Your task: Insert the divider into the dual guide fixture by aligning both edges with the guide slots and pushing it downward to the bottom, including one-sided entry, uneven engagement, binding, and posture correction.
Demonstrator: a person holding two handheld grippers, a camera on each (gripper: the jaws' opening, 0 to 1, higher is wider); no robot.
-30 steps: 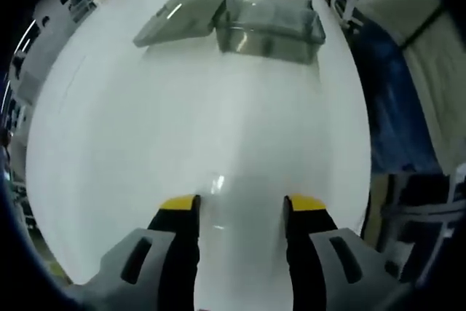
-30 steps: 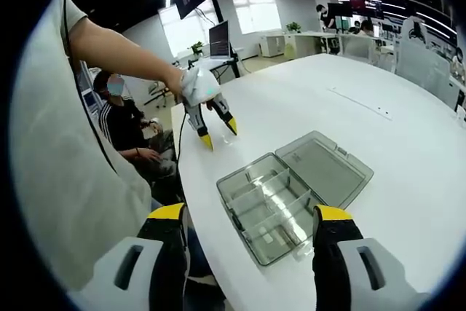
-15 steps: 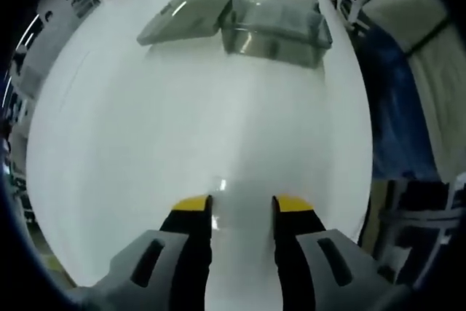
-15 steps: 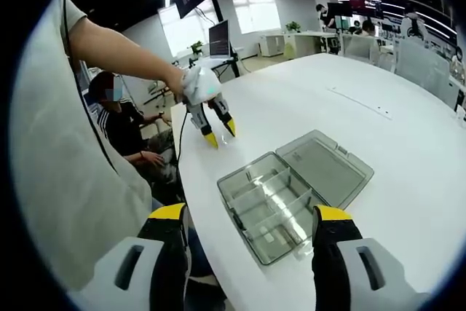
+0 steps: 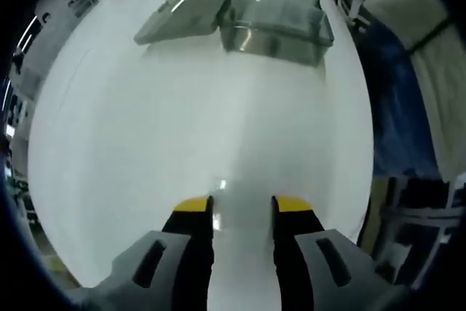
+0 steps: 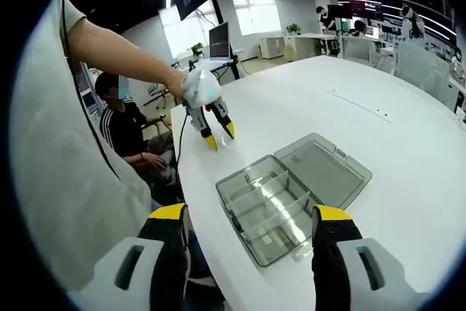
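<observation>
Flanking open box [image 6: 291, 198] (laptop [image 6: 219, 40] behind)

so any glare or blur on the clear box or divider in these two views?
Left gripper view: bright glare streak runs down the white table, with a small glint between the left gripper tips; the clear box is soft and fisheye-bent near the top. Right gripper view: sharper; ceiling light reflects in the box's compartments and off its open lid; the right gripper jaws frame it.

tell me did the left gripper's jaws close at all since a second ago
Yes. The left gripper has narrowed its jaws around the small clear piece on the white table; a gap still shows between them.
</observation>
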